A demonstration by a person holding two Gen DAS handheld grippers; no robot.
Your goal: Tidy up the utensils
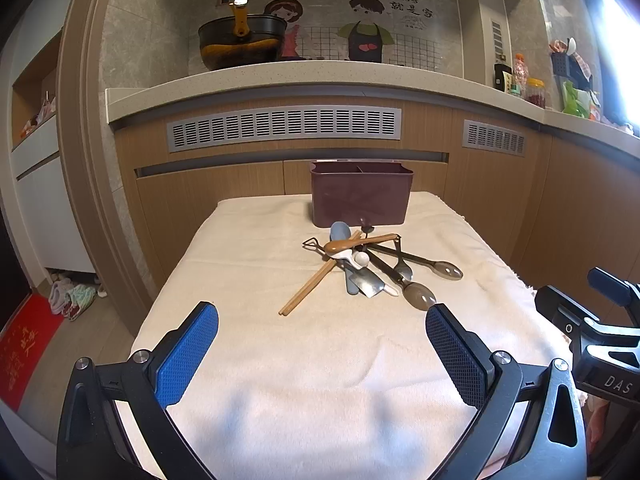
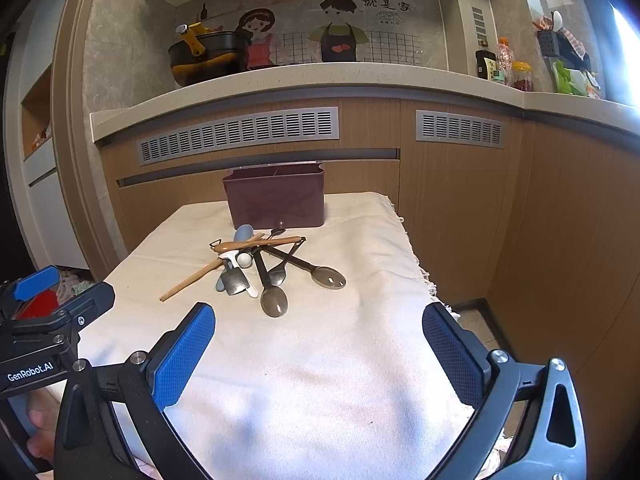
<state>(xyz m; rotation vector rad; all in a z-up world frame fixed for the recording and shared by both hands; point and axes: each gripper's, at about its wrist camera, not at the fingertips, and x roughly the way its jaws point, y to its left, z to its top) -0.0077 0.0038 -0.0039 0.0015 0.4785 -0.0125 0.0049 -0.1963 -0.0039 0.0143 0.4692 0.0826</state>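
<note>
A cream cloth [image 1: 320, 360] covers a small table that stands against wood-faced cabinets [image 1: 200, 200] with grey vent grilles [image 1: 284, 128] under a pale stone counter [image 1: 280, 74]. On the counter sit a black wok [image 1: 240, 42] with a yellow handle at the left and bottles and jars [image 1: 524, 84] toward the bright window at the right; a cartoon decal of a girl and a boy in aprons [image 1: 364, 28] covers the tiled wall behind. A red mat [image 1: 24, 348] lies on the floor at the left. At the far end of the cloth stands a maroon caddy [image 1: 360, 194] with a divider inside, upright, its compartments showing nothing above the rim. Just in front of it the utensils [image 1: 368, 266] lie in a crossed heap: wooden chopsticks [image 1: 316, 280] angled toward the near left, a wooden spoon [image 1: 352, 243] across the top, a light-blue spoon [image 1: 340, 232], a small white one, a metal scoop, and two dark-handled spoons with translucent bowls [image 1: 420, 294] pointing to the near right. The left gripper [image 1: 320, 344] and the right gripper [image 2: 318, 344] both hover over the near part of the cloth, well short of the heap, fingers spread wide and holding nothing.
</note>
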